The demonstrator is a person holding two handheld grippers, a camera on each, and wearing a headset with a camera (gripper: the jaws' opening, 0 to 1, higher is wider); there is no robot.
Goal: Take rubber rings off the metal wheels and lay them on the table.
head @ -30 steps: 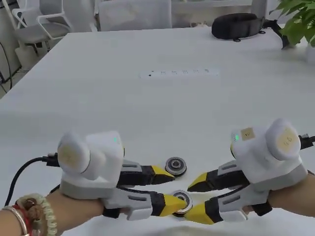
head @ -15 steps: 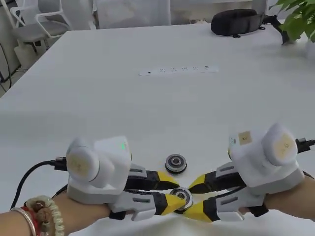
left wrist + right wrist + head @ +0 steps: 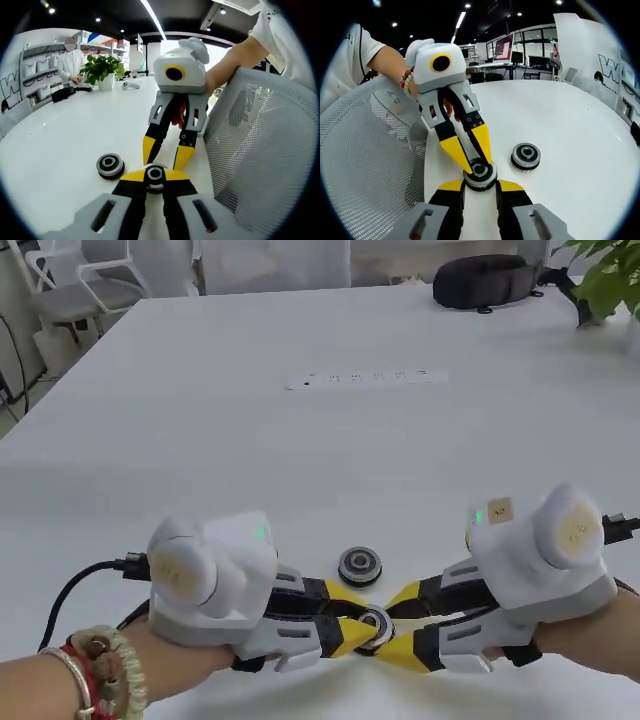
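Two metal wheels with black rubber rings lie near the table's front edge. The nearer wheel (image 3: pixel 376 621) sits between both grippers, whose yellow tips cross at it. My left gripper (image 3: pixel 362 621) comes in from the left, its jaws shut on this wheel (image 3: pixel 154 175). My right gripper (image 3: pixel 391 623) comes from the right, its tips pressed on either side of the same wheel (image 3: pixel 480 174). In the left gripper view the right gripper (image 3: pixel 167 151) meets the wheel from the far side. The second wheel (image 3: pixel 360 565) (image 3: pixel 110 166) (image 3: pixel 525 155) lies free just beyond.
A white power strip (image 3: pixel 365 377) lies mid-table. At the far right edge are a black bag (image 3: pixel 490 282) and a green plant (image 3: pixel 610 275). Office chairs (image 3: pixel 90 280) stand at the back left. A mesh chair back (image 3: pixel 255 150) is close behind the grippers.
Both grippers have drawn together on the nearer wheel and their jaws have narrowed onto it. The second wheel has not moved.
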